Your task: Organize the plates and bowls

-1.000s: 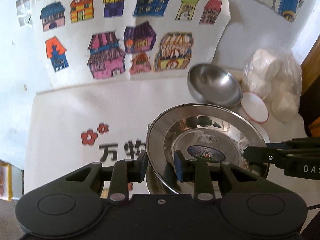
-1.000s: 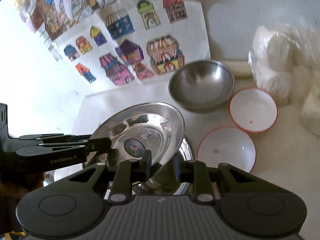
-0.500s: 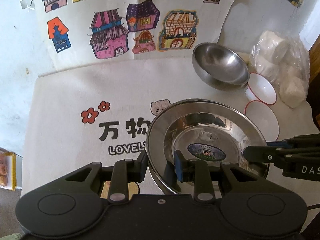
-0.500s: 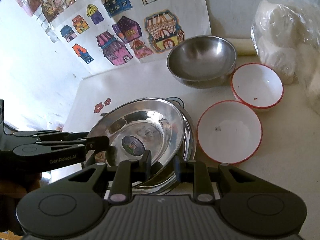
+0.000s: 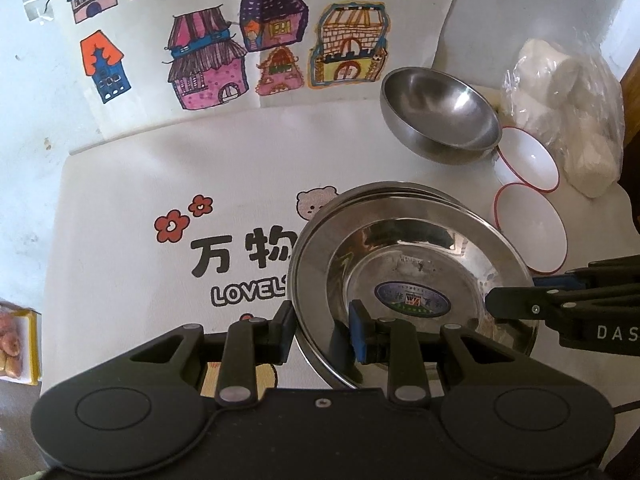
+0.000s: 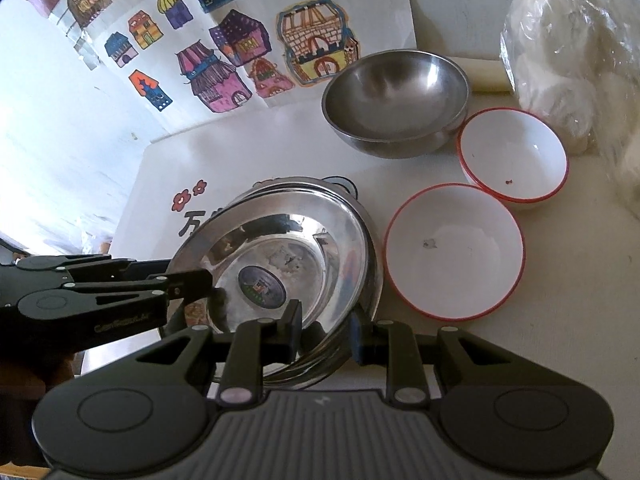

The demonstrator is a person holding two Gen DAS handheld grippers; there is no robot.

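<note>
Since a second ago you have lowered the steel plate (image 5: 408, 264) from its tilted carry down onto the stack of matching plates (image 6: 372, 276) on the printed cloth (image 5: 132, 200), and it now sits almost nested, its rim just above theirs. Your left tongs (image 5: 320, 328) straddle the near rim, one pad outside and one over the inner face, and the gap looks wider than the metal, so they read as released or nearly so. Your right tongs (image 6: 326, 330) bracket the opposite rim the same way, also apparently let go. Both tools lie low and nearly level, reaching in from opposite sides. Judge this plate light, stiff and slippery: polished metal slides in a pad, so take it by the flat rim, never the curved well. Behind the stack stand the steel bowl (image 6: 396, 100) and two red-rimmed white bowls (image 6: 454, 250), close together but not nested, beside a bag of white buns (image 5: 568, 108)
</note>
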